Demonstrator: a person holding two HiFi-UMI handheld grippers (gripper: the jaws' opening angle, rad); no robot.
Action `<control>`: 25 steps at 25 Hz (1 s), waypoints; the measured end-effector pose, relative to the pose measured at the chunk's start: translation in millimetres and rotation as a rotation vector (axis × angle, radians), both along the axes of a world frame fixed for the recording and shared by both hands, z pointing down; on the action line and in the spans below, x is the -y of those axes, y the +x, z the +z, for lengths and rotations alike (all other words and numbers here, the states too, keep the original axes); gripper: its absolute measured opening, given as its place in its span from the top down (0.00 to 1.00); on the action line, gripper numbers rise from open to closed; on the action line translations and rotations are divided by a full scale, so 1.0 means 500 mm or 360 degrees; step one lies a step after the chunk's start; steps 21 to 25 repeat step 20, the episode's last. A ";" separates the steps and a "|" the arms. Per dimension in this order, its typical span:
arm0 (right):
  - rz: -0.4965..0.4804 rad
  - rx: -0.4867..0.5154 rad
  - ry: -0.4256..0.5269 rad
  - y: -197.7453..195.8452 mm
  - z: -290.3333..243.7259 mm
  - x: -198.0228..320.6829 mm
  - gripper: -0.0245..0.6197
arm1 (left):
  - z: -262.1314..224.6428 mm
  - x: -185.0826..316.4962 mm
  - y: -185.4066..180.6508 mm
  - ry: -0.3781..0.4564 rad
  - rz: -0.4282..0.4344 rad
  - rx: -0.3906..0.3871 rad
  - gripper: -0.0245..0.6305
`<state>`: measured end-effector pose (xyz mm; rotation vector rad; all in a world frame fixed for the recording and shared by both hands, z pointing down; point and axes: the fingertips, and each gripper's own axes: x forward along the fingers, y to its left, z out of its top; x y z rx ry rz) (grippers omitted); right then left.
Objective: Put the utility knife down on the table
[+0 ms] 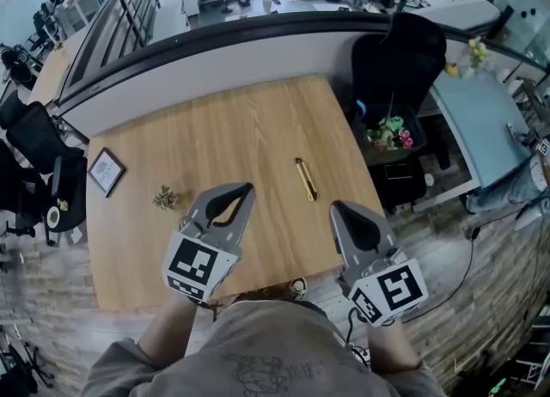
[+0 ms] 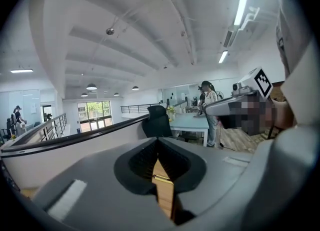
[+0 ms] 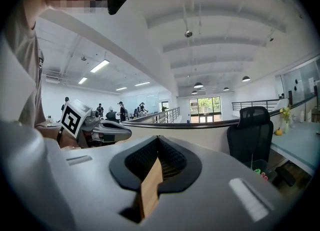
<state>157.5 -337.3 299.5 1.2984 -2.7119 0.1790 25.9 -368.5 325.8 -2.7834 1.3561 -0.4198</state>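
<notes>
nearest the camera, the person's grey shirt fills the bottom of the head view, with both forearms reaching forward over the near edge of the table [image 1: 232, 129]. the left gripper [image 1: 247, 189] hangs above the wood with its jaw tips brought together. its own view shows the ribbed pads [image 2: 145, 157] meeting at the front, and only a strip of table top shows through the gap behind them, so it holds nothing. the right gripper [image 1: 339, 209] is likewise closed tight and empty; its own view shows the pads [image 3: 172, 162] together with bare wood below.

just beyond and between the two sets of tips, the utility knife [image 1: 305, 179] lies flat on the table, touched by neither gripper. its long axis runs away from the person, leaning slightly so that the near end points toward the right gripper. that near end sits just ahead and a little to the left of the right tips, while the left tips are farther off to the knife's left. so the right hand is the nearer one should the knife need handling again. going by how it lies, the putting-down looks already done.

farther left on the table are a small plant [image 1: 165, 198] and a picture frame [image 1: 106, 171]. past the far right corner stand a bin [image 1: 391, 133] of coloured flowers and a black chair [image 1: 400, 60].
</notes>
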 end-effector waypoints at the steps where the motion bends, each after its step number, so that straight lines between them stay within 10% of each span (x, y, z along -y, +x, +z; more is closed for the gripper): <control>1: -0.0009 -0.0010 -0.0012 -0.004 0.005 -0.012 0.95 | 0.008 -0.012 0.000 -0.0022 0.0003 -0.0007 0.96; 25: 0.0005 -0.0017 -0.0045 0.016 0.033 -0.039 0.95 | 0.009 -0.059 0.006 -0.0010 -0.0008 0.0026 0.96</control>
